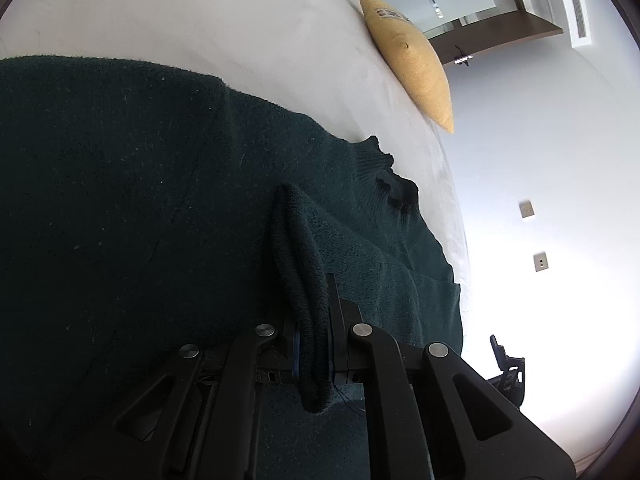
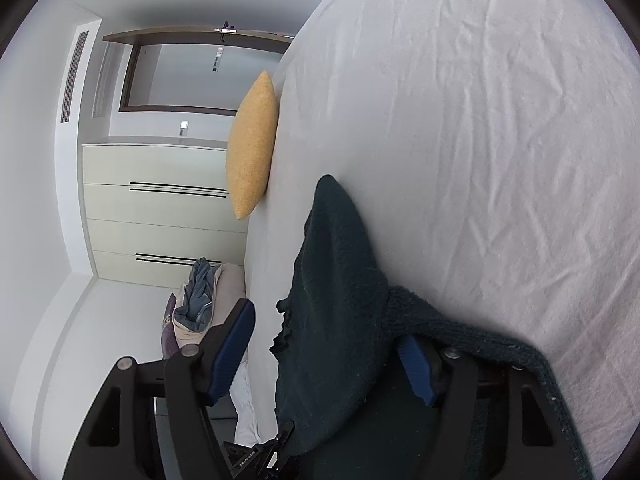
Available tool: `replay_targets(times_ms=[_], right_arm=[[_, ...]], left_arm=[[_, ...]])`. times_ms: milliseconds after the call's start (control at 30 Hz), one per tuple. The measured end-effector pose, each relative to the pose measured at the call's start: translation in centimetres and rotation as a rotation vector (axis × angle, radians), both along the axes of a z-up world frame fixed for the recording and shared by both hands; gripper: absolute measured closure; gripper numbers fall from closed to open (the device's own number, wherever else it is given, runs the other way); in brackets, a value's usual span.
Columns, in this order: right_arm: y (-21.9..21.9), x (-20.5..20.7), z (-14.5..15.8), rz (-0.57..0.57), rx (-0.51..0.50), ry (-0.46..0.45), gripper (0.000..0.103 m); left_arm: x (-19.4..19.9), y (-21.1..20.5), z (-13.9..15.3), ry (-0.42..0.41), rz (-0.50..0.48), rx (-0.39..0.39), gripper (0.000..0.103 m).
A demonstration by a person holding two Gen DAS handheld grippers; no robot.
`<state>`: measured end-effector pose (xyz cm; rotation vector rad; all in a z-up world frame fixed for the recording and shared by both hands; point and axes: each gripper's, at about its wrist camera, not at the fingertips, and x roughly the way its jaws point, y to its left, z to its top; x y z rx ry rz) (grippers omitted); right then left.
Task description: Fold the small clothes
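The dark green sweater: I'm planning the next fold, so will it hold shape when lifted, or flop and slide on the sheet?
The dark green sweater will probably flop: the edge pinched in the left gripper hangs limp. Its thick, fuzzy knit suggests some weight and grip, so it likely drags rather than slides on the white sheet. The right gripper stands open, knit draped over one finger.

The right gripper (image 2: 324, 354), jaws spread, straddles a dark green sweater (image 2: 340, 280) lying on the white bed (image 2: 480, 140).
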<state>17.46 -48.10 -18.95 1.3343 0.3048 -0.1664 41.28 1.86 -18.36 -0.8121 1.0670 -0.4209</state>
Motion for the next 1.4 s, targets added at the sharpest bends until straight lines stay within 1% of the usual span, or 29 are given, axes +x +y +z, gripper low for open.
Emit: replay_targets(times_ms=[100,233,400,467,567,600,633,667,700,767,800,867,900,933,1000,1100,1167,1233,1333,1400], right_arm=[[0.2,-0.3,0.3,0.005,-0.020,0.011,0.032],[0.8,-0.1,0.9,0.027,-0.066,0.054,0.032],[1.1,-0.7,1.2,0.043,-0.062,0.101,0.031],[1.5,-1.3,1.8,0.060,-0.076,0.119,0.031],[2.1,-2.5,3.5,0.083,-0.115,0.111,0.031],[2.1,-2.6,4.2,0.089,-0.141,0.114,0.029],[2.2,-2.7,5.0,0.093,-0.171,0.115,0.029],[2.1,-2.7,5.9,0.092,-0.206,0.113,0.029],[2.0,-2.6,6.9,0.090,-0.242,0.107,0.029],[1.6,-2.1,8.0,0.089,-0.280,0.091,0.029],[1.1,-1.3,8.3,0.099,-0.282,0.081,0.027],[0.4,0.9,8.3,0.158,-0.282,0.093,0.026],[0.2,2.1,8.2,0.186,-0.288,0.103,0.026],[0.1,3.4,8.1,0.222,-0.295,0.103,0.026],[-0.5,6.2,7.4,0.294,-0.286,0.097,0.026],[-1.8,8.5,6.1,0.304,-0.273,0.116,0.026],[-2.8,9.6,4.8,0.292,-0.265,0.168,0.026],[-3.0,10.0,3.4,0.318,-0.245,0.208,0.027],[-1.8,8.6,3.1,0.343,-0.294,0.190,0.027],[-1.1,7.2,3.1,0.346,-0.297,0.190,0.027]], left_arm=[[-0.6,-0.2,0.3,-0.006,-0.012,0.019,0.096],[-1.4,-0.2,0.2,-0.004,-0.009,0.013,0.096],[-2.0,0.1,0.3,0.001,-0.019,0.022,0.095],[-1.8,0.6,0.4,0.012,-0.020,0.005,0.095],[-1.9,1.7,0.9,0.027,-0.002,0.022,0.094],[-2.1,2.1,1.3,0.029,0.014,0.039,0.093],[-2.5,2.6,1.9,0.023,0.042,0.075,0.093],[-2.8,3.0,2.5,0.015,0.070,0.113,0.093],[-3.4,3.4,3.4,-0.005,0.108,0.170,0.093],[-3.9,3.2,4.5,-0.045,0.118,0.207,0.093],[-4.1,2.4,5.1,-0.080,0.091,0.215,0.093],[-4.1,0.6,5.5,-0.121,0.024,0.215,0.093],[-4.0,-0.7,5.4,-0.147,-0.026,0.206,0.093],[-3.9,-1.6,5.1,-0.152,-0.053,0.215,0.093],[-3.5,-3.2,4.1,-0.125,-0.090,0.241,0.093],[-3.6,-3.5,2.8,-0.118,-0.103,0.242,0.093],[-3.7,-3.0,2.4,-0.121,-0.106,0.216,0.093],[-3.8,-2.7,2.3,-0.124,-0.110,0.211,0.093],[-4.0,-2.4,2.1,-0.128,-0.104,0.197,0.093],[-4.1,-1.6,1.8,-0.126,-0.091,0.188,0.093]])
